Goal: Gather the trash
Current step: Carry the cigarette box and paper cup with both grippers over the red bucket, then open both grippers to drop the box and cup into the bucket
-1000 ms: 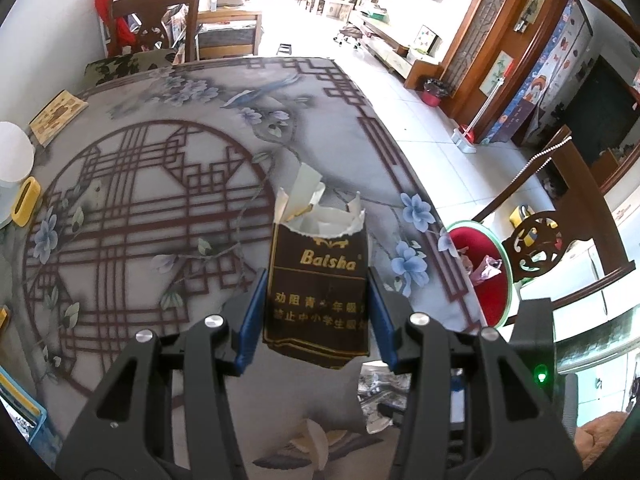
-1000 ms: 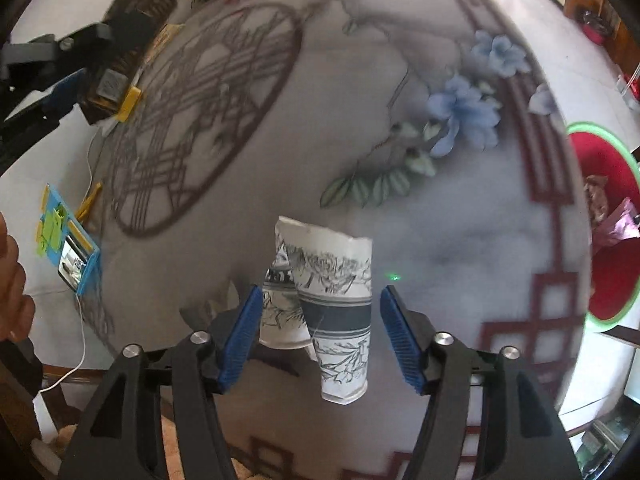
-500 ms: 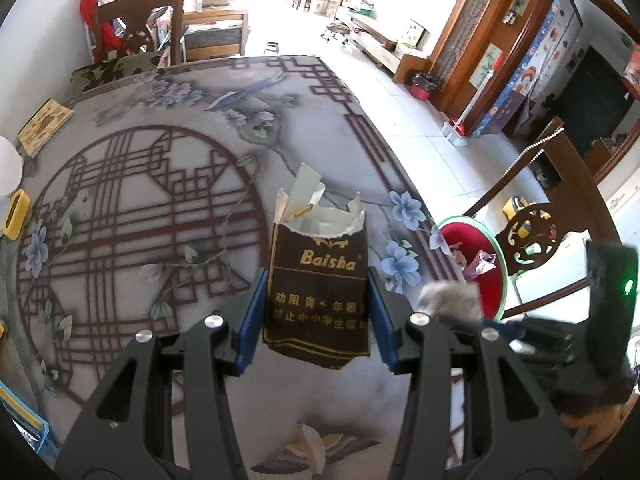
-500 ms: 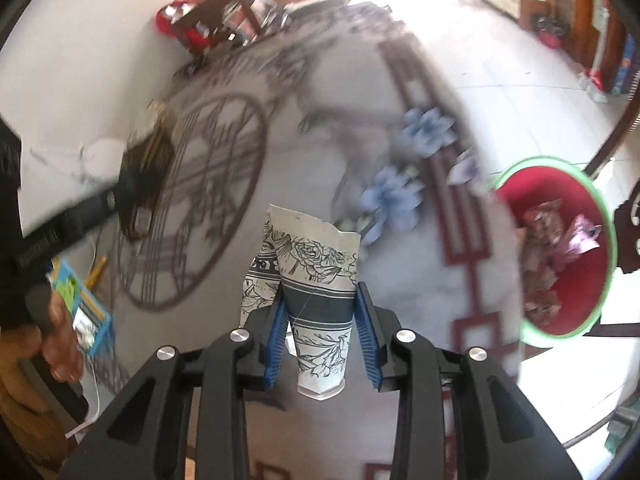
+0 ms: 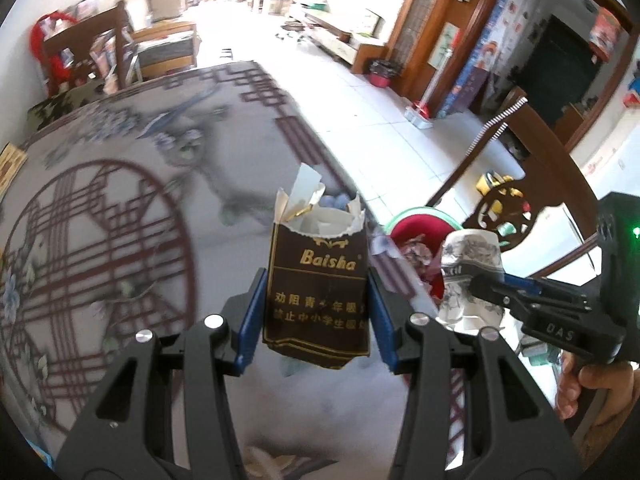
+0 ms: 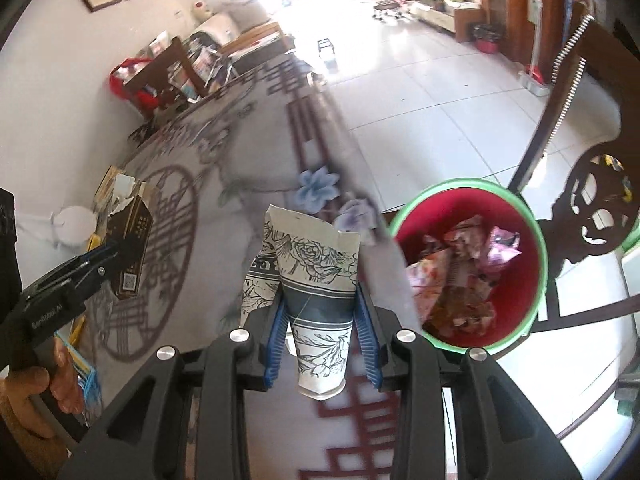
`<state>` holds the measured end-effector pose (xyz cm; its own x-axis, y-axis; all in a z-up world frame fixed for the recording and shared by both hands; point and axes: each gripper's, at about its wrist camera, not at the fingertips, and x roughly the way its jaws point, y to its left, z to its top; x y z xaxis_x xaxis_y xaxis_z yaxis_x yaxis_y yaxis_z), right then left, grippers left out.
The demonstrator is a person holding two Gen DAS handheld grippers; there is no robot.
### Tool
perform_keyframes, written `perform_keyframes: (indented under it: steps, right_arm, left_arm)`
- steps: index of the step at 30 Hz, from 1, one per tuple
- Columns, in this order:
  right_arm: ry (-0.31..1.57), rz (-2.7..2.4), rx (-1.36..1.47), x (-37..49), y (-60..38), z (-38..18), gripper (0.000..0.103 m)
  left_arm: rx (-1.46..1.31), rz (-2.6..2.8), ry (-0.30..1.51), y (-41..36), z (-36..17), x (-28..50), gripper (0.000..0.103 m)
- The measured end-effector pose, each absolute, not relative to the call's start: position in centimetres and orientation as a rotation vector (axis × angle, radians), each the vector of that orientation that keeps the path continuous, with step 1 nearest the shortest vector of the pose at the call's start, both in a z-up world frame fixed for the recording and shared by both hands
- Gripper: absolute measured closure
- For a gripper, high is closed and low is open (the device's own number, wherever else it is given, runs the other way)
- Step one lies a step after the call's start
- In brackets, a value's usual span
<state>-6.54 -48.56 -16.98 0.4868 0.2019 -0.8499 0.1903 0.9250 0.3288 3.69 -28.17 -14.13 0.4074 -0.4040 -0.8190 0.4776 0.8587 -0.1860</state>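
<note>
While the left gripper (image 5: 316, 296) pinches a torn pack (image 5: 318, 280), the right gripper (image 6: 322, 330) clamps a crushed cup (image 6: 316, 280), hiding its base.

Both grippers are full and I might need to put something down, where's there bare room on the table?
Bare tablecloth runs between the blue flowers and the dark lattice circle. The far-left edge is crowded with a white round object and small items.
</note>
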Motion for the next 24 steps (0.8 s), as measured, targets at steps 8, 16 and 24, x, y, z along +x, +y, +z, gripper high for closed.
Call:
perform_keyframes:
  steps: [8, 16, 24]
  right_arm:
    - [1.071, -0.056, 0.449, -7.8, -52.6, -17.7, 0.071]
    - [1.056, -0.113, 0.486, -8.4, -56.9, -18.0, 0.071]
    - [1.033, -0.214, 0.509, -8.7, -61.2, -18.0, 0.069]
  left_arm:
    - [0.135, -0.637, 1.01, -33.7, -14.6, 3.3, 0.057]
    - [0.179, -0.681, 1.008, -38.2, -14.9, 3.7, 0.057]
    - [0.213, -0.772, 1.003, -44.0, -14.9, 4.2, 0.057]
